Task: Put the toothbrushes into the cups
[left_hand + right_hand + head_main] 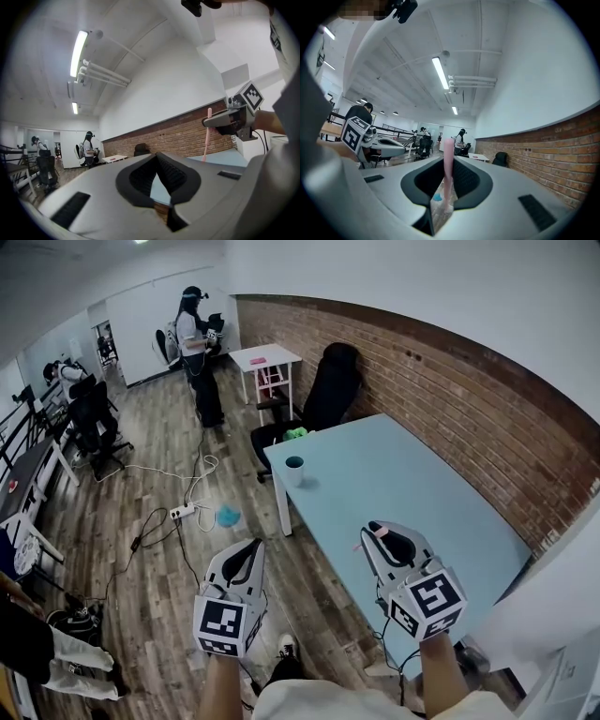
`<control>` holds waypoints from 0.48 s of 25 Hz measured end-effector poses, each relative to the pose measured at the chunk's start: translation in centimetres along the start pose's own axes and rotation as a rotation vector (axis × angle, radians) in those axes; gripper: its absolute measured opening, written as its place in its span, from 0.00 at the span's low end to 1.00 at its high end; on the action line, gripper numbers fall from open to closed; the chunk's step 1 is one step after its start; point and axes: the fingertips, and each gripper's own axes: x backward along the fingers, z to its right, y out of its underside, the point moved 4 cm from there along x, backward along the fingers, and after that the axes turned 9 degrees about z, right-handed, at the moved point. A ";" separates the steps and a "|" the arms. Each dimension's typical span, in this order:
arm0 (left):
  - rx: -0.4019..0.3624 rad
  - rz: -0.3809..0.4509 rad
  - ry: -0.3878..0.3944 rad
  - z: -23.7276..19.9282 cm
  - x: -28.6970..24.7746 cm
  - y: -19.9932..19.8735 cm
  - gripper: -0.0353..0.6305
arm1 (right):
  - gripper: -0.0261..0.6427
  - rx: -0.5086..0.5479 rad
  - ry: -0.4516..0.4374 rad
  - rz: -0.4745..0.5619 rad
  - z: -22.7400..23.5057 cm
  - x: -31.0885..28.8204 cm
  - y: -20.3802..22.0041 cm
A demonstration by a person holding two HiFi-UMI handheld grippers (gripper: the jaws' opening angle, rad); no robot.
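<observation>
A pink toothbrush [448,173] stands upright between the pads of my right gripper [449,161], which is shut on it. The head view shows that gripper [380,532] over the near part of the light blue table [412,493], the brush's pink end [381,532] at its tip. A white cup [294,470] with a dark inside stands on the table's far left corner, well ahead of both grippers. My left gripper [251,545] hangs over the floor left of the table, its tips [157,153] together with nothing between them. In its view the right gripper [220,121] holds the toothbrush [206,136].
A brick wall [450,399] runs along the table's right side. A black chair [328,390] with a green thing [296,433] stands beyond the table. Cables, a power strip [183,512] and a blue object [228,515] lie on the wood floor. A person [194,343] stands far back.
</observation>
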 end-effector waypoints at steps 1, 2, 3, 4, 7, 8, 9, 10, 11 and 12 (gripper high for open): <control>0.001 0.000 -0.002 -0.7 -0.8 0.3 0.07 | 0.14 0.001 0.002 0.001 0.4 -0.9 0.2; 0.004 -0.002 -0.004 -1.4 -1.7 0.7 0.07 | 0.14 0.000 0.005 0.000 0.8 -1.9 0.4; 0.009 -0.007 -0.005 -2.1 -2.6 1.0 0.07 | 0.14 -0.003 0.010 -0.004 1.2 -2.8 0.6; 0.016 -0.010 -0.004 -2.8 -3.3 1.3 0.07 | 0.13 -0.008 0.016 -0.009 1.6 -3.6 0.8; 0.028 -0.014 0.004 -4.6 -5.1 2.2 0.07 | 0.14 -0.015 0.033 -0.017 2.5 -5.9 1.3; 0.029 -0.017 0.008 -5.2 -5.7 2.4 0.07 | 0.14 -0.017 0.037 -0.017 2.8 -6.7 1.4; 0.030 -0.021 0.012 -5.6 -6.4 2.7 0.07 | 0.14 -0.019 0.040 -0.017 3.1 -7.4 1.5; 0.032 -0.024 0.017 -6.0 -7.0 2.9 0.07 | 0.14 -0.020 0.042 -0.018 3.4 -8.0 1.6; 0.035 -0.026 0.021 -6.3 -7.5 3.2 0.07 | 0.14 -0.020 0.044 -0.021 3.6 -8.6 1.8; 0.036 -0.027 0.025 -6.6 -7.9 3.4 0.07 | 0.13 -0.020 0.047 -0.024 3.7 -9.1 1.9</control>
